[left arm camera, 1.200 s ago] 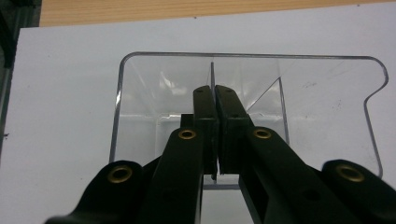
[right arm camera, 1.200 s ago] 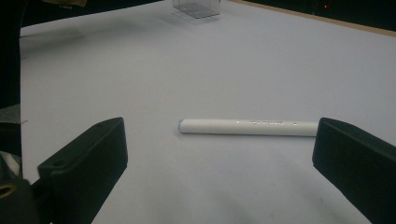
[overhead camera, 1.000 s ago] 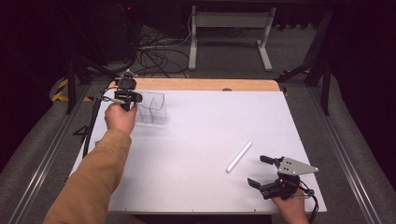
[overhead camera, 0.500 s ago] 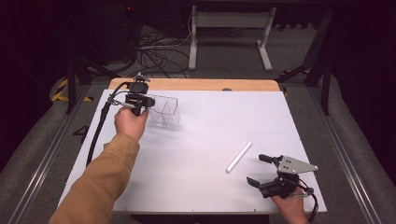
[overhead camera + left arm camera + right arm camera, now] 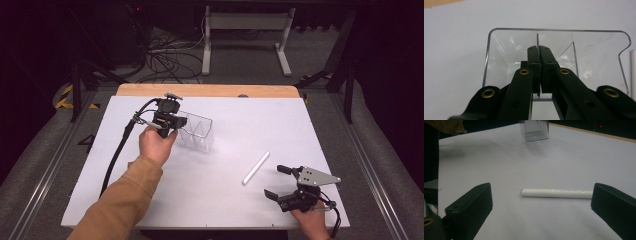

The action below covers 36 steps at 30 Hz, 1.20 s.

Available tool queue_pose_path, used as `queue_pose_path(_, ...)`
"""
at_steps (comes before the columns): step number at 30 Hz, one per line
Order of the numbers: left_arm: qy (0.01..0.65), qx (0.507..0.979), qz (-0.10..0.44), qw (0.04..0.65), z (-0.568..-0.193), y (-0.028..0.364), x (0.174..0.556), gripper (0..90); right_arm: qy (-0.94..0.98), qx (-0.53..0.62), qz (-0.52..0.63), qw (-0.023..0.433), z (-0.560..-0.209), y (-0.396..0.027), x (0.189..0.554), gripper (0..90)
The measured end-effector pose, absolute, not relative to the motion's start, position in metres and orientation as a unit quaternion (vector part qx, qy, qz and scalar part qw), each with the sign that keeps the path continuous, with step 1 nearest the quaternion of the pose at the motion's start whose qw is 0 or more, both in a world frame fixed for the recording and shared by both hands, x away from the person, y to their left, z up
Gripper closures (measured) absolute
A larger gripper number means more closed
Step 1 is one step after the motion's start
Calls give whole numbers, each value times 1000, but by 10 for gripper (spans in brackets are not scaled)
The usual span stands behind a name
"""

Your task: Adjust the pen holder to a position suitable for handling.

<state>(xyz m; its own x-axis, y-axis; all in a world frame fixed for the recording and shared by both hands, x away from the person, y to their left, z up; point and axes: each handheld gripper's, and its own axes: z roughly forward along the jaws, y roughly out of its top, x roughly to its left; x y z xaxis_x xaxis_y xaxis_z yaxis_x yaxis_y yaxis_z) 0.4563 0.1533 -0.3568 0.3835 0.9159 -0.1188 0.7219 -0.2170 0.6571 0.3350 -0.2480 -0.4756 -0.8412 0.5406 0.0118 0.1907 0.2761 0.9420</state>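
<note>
Where black jaws pinch — clear, thin-walled plastic box point(image 5: 584, 52).

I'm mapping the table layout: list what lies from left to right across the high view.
left gripper shut on the clear box's wall → clear box → white pen → right gripper, open.

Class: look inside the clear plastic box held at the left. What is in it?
The clear box has a thin divider and holds no loose items. The left claw is shut on a wall, hiding a strip of the floor behind it.
</note>
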Motion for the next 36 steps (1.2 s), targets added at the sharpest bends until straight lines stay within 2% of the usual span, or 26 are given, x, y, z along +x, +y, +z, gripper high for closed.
queue_pose_path(12,509,789,148,312,-367,124,436,888,784,232,553,158,-475,-248,335,41)
queue_pose_path(36,498,798,163,296,-386,109,426,877,785,227,554,156,-476,-248,335,41)
